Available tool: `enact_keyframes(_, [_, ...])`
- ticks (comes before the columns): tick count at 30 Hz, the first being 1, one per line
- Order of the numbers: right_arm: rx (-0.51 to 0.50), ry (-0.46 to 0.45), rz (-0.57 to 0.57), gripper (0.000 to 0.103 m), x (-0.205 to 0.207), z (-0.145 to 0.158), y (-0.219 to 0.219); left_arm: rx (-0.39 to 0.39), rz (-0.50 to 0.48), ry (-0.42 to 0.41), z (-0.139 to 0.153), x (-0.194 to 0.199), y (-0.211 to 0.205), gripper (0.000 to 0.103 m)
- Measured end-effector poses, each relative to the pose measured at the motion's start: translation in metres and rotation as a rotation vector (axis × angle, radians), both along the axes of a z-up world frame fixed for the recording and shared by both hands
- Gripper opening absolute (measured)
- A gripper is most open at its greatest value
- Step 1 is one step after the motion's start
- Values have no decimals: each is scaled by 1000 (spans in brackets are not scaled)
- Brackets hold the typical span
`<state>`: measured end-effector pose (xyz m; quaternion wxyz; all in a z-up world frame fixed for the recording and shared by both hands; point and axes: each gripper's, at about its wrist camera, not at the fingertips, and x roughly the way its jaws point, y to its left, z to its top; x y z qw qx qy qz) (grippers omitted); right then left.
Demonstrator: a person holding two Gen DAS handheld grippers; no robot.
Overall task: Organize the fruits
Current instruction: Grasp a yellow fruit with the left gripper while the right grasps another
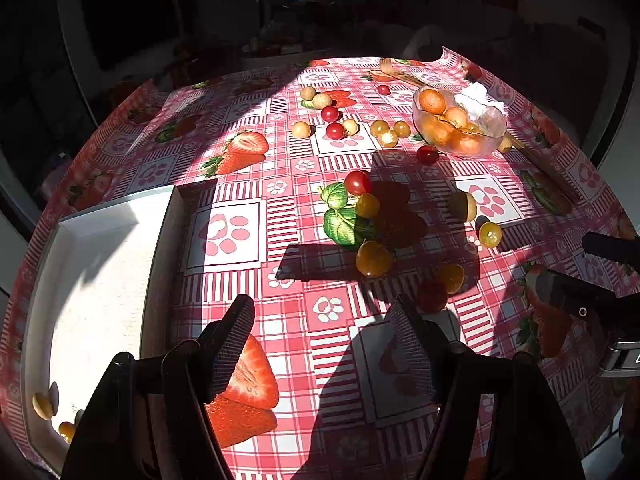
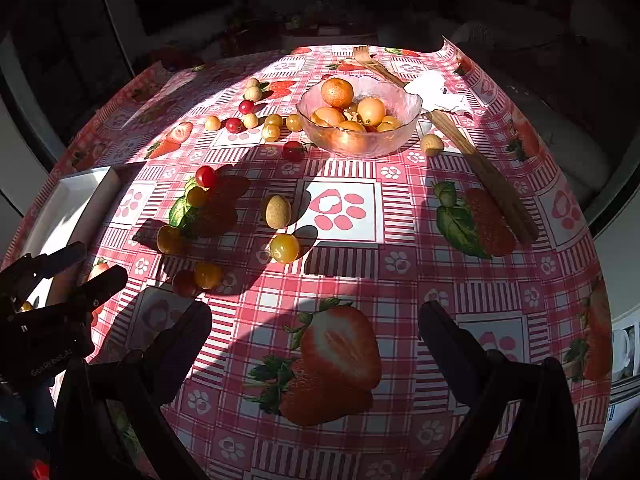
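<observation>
From the left wrist, the left gripper (image 1: 322, 320) hangs with its jaws spread wide and nothing between them, above the tablecloth (image 1: 240, 184) printed with strawberries and paw marks. To its left lies a white tray (image 1: 100, 272) with two small pale fruits (image 1: 44, 406) in its near corner. Ahead, loose fruits are scattered: a red tomato (image 1: 357, 182) touching a yellow one (image 1: 367, 205), a larger yellow tomato (image 1: 373, 259) nearer, and a further cluster of red and pale ones beyond. A glass bowl (image 1: 460, 120) at the far right holds orange fruits (a white crumpled tissue sits at its rim). From the right wrist, the right gripper (image 2: 316, 328) is likewise wide open and empty, over a printed strawberry. The bowl (image 2: 358, 114) stands far ahead, a mandarin (image 2: 337, 92) on top, wooden tongs (image 2: 472, 160) just beside it to the right. A beige oval fruit (image 2: 277, 211) and a yellow tomato (image 2: 284, 247) lie mid-table; the tray (image 2: 72, 200) is at the left edge.
</observation>
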<state>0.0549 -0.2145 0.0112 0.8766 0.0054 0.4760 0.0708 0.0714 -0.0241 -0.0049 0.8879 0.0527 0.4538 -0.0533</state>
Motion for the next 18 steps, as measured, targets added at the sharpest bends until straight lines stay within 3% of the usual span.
enact_keyframes(5, [10, 46, 77, 103, 13, -16, 10, 18, 3, 21, -14, 15, -6, 72])
enact_keyframes(13, [14, 79, 31, 101, 34, -37, 3, 10, -1, 45, -25, 35, -13, 72])
enact_keyframes(18, [-42, 46, 39, 98, 43, -42, 12, 11, -17, 44, -27, 45, -22, 72])
